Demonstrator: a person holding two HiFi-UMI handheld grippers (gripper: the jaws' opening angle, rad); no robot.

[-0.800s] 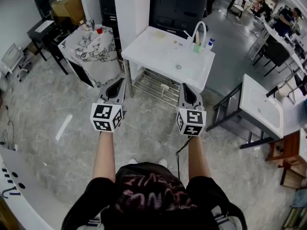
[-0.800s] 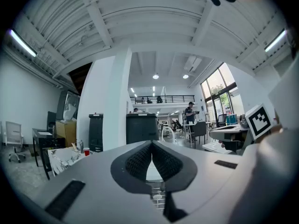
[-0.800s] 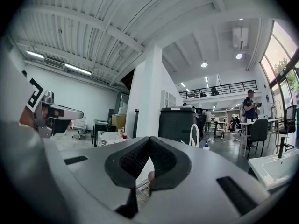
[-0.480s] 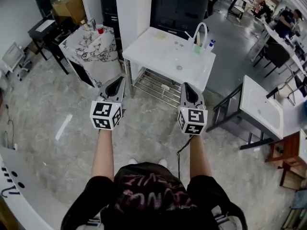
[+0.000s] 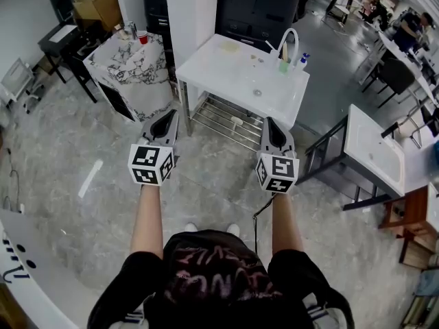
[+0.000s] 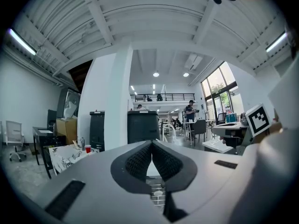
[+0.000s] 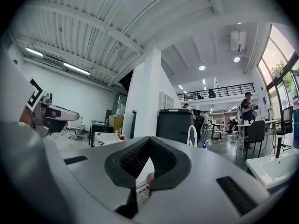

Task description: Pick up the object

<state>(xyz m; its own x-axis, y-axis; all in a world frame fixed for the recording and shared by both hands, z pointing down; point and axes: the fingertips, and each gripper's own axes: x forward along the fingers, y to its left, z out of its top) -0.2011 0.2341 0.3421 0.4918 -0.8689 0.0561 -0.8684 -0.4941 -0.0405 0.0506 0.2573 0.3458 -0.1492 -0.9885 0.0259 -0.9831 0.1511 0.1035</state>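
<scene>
White rectangular sink table [image 5: 226, 74] well apart ahead; likely target small green cup [image 5: 282, 66] beside curved white faucet [image 5: 289, 38]. Grey left gripper [image 5: 166, 117], right gripper [image 5: 272, 124] pressed together, empty. Risk: arriving unopened, knocking cup over.

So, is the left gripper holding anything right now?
No, the left gripper has its two jaws pressed together at the tips, with nothing caught between them.
</scene>
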